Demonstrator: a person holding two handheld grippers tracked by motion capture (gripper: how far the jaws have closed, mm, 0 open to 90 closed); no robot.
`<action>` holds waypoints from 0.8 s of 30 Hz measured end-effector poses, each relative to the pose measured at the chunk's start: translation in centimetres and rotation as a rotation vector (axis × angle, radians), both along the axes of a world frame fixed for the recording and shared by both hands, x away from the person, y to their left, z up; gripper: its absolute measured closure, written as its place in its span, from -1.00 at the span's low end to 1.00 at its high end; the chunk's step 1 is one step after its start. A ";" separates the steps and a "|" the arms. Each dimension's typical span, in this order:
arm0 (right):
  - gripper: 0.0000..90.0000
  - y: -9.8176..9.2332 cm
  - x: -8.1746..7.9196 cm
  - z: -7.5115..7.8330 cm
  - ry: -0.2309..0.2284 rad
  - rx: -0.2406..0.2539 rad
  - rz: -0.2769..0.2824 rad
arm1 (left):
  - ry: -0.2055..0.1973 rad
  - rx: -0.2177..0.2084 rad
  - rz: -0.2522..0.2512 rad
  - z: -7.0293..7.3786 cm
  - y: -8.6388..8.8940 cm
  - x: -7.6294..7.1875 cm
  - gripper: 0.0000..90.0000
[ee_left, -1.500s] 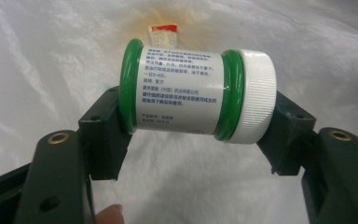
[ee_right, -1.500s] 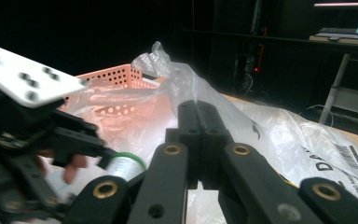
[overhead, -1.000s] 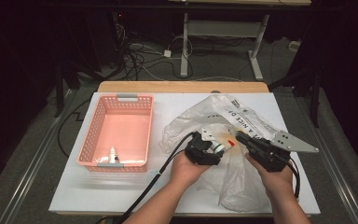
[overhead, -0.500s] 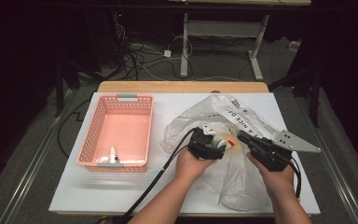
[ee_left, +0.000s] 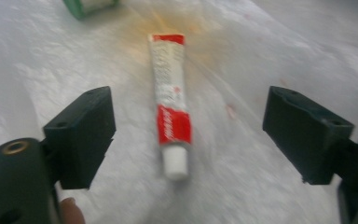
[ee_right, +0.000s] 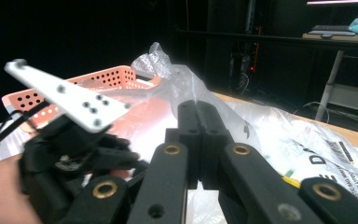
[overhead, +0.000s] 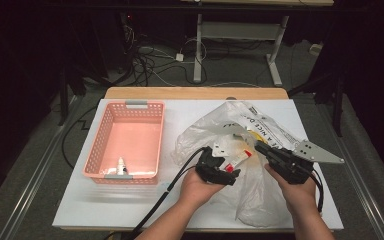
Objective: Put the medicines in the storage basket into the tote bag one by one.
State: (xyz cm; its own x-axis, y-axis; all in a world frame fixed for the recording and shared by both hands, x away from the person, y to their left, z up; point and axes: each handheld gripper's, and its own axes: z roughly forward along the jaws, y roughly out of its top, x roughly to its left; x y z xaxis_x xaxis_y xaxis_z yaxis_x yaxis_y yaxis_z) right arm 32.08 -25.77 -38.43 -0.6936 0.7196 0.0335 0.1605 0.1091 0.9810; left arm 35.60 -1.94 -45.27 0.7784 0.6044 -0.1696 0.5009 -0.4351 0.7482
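Observation:
A red and white tube with a white cap lies on the crinkled clear plastic bag, seen in the high view as the tube near the bag's middle. My left gripper stands open with the tube between its jaws, untouched; the jaws have just been opening. From above, the left gripper sits at the bag's left side. My right gripper is shut on a raised fold of the bag; it is the right gripper at the bag's right.
A pink perforated basket stands at the table's left with a small white tube at its near end. A green-edged item lies beyond the red tube. Cables trail from both grippers toward the near edge.
The left gripper's jaws have spread wider and the hand has shifted slightly over the bag. The right gripper has held still on the plastic.

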 end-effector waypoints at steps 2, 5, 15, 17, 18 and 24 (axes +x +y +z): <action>1.00 0.0 0.0 0.0 0.000 -0.001 -0.001 | -0.005 -0.011 -0.018 0.1 0.4 -0.8 -0.70; 1.00 0.0 -0.1 0.0 0.000 -0.003 -0.001 | -0.005 -0.038 -0.038 0.4 1.2 -1.9 -0.82; 1.00 -0.1 -0.2 0.0 -0.002 -0.006 -0.005 | -0.016 -0.015 -0.081 1.4 3.7 -4.9 -1.00; 1.00 -0.1 -0.2 0.0 0.000 -0.006 -0.006 | -0.018 -0.020 -0.079 1.7 4.4 -5.3 -1.00; 1.00 -0.1 -0.1 0.0 -0.002 -0.007 -0.006 | -0.025 -0.018 -0.076 1.8 4.8 -5.5 -1.00; 1.00 -0.1 -0.1 0.0 -0.004 -0.010 -0.006 | -0.027 0.014 -0.054 1.7 7.2 -5.9 -1.00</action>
